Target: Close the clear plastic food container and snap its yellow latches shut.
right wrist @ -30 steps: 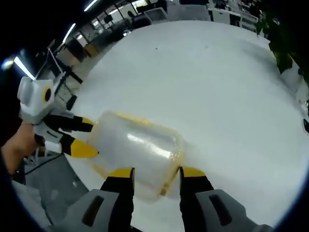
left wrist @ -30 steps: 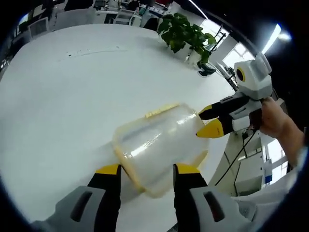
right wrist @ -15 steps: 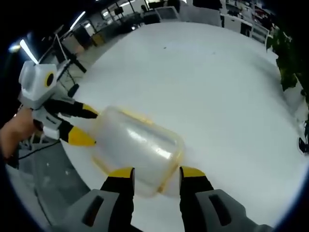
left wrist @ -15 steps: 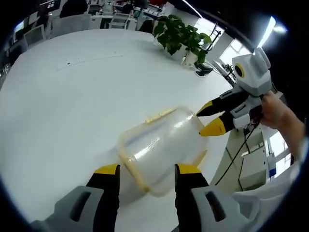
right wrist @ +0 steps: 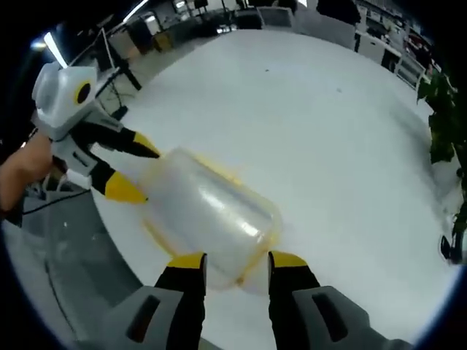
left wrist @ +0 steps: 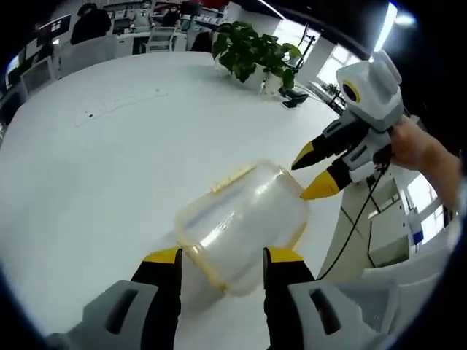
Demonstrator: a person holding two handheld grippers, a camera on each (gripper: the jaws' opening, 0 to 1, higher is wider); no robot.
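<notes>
My left gripper [left wrist: 222, 255] and right gripper [right wrist: 237, 259], both spread apart, flank the clear, yellow-trimmed plastic food container [left wrist: 241, 220]; it looks light, slick and flexible, so I'd press at the yellow latches [left wrist: 232, 177].

surface [left wrist: 87, 168]: white, round-edged, wide bare top
on it: clear plastic food container [left wrist: 241, 219] with yellow latches [left wrist: 232, 177], lying near the surface edge
far edge: potted plant [left wrist: 252, 51]; whether it stands on the surface, unclear
</notes>
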